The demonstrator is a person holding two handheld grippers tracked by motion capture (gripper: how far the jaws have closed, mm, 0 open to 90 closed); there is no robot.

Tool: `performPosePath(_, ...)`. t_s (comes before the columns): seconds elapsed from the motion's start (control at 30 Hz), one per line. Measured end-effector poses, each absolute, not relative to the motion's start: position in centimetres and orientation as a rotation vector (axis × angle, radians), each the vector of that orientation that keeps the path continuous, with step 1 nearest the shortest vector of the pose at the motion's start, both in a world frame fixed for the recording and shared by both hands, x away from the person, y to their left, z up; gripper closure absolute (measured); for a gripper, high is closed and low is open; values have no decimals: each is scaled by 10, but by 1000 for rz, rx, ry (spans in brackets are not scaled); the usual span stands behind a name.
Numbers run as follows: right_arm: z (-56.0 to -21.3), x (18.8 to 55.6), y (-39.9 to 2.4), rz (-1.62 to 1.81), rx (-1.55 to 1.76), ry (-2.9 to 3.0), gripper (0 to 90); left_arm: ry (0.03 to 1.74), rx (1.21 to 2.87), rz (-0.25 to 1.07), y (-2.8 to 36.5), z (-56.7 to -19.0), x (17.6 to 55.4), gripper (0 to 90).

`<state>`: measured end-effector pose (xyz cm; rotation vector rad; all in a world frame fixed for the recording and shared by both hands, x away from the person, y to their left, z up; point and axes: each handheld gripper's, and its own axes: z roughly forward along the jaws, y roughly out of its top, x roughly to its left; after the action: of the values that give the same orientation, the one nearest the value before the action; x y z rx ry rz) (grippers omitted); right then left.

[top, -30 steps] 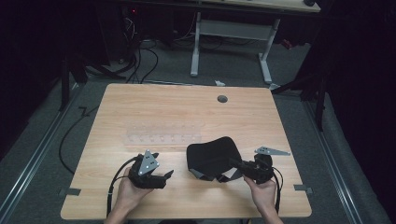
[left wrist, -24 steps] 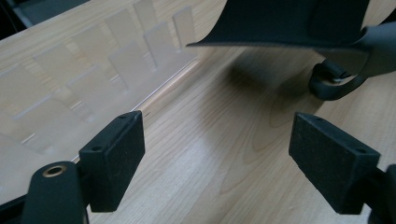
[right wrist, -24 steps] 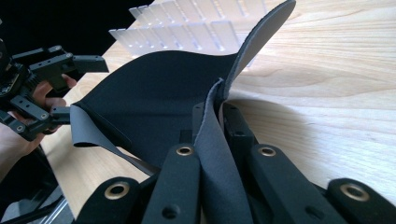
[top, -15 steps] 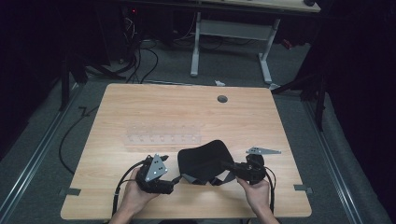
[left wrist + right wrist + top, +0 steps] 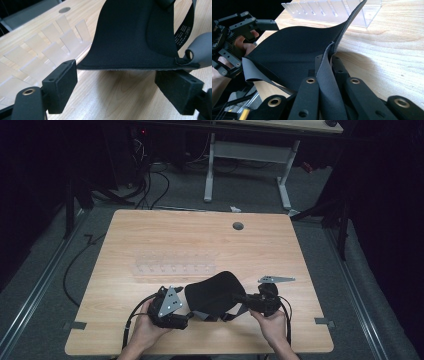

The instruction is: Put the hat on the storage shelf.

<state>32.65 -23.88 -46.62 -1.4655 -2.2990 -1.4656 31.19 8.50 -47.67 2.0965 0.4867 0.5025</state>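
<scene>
- The right tool (image 5: 239, 298), held in the person's right hand (image 5: 272, 325) at the near right of the counter, is clenched on the edge of a black, curved neoprene-like fabric pad (image 5: 214, 292); in the right gripper view the grey inner side of that fabric (image 5: 329, 87) runs up between its closed jaws.
- The left tool (image 5: 186, 312), held in the left hand (image 5: 145, 330) at the near left, is released: in the left gripper view its two black jaws stand wide apart, with the pad's lower edge (image 5: 130, 67) hanging between them and touching neither.
- The black fabric pad is lifted above the light wooden counter (image 5: 200, 240), near its front edge, between the two tools.
- A black strap (image 5: 185, 30) on the pad carries small white printing, too small to read.
- A grey rolled flap (image 5: 200, 48) sits at the pad's right corner in the left gripper view; the pad's top is cut off there.
- Just beyond the pad lies a clear plastic slotted rack (image 5: 175, 268), faint against the wood in the high view.
- A round grey grommet (image 5: 238, 226) sits at the far side of the counter.
- The surroundings beyond the counter are dark and hard to make out.
</scene>
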Motion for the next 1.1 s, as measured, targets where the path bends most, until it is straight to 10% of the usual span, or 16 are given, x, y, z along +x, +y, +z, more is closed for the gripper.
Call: performPosePath(1.1, -457, 332, -225, -1433, -1435, -2252, 857, 413, 2131, 516, 73, -481, 311, 266)
